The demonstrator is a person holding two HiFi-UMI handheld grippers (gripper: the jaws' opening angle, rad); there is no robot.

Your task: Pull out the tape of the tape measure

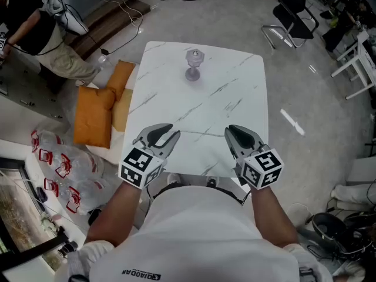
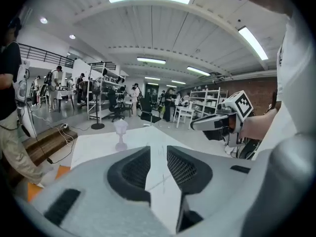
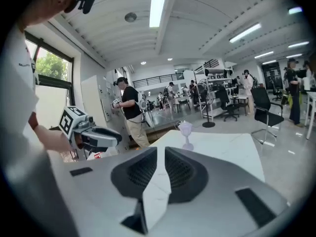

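Grey jaws with black ribbed pads stand a little apart on my left gripper (image 2: 158,151). Nothing sits in the gap, and only tabletop shows through it. My right gripper (image 3: 161,151) is released as well, its jaws parted by a narrower slit, again with nothing between them. Both grippers hang side by side above the near edge of the white marble-patterned table (image 1: 235,81), clear of its surface and pointing out across it. Straight ahead of both, near the table's far edge and well apart from either pair of jaws, a small translucent lilac goblet-shaped object (image 1: 194,64) stands upright and alone. Whether it is the tape measure I cannot tell. Out to the left of my left gripper, orange cushions (image 1: 94,116) lie on the floor just beside the table. Closer to me on that side are clear plastic bags with red print (image 1: 59,169). Farther ahead and left, a person in a black top (image 1: 32,31) stands on the grey floor. Ahead and to the right of my right gripper, well beyond the table, there is a black office chair (image 1: 291,16).
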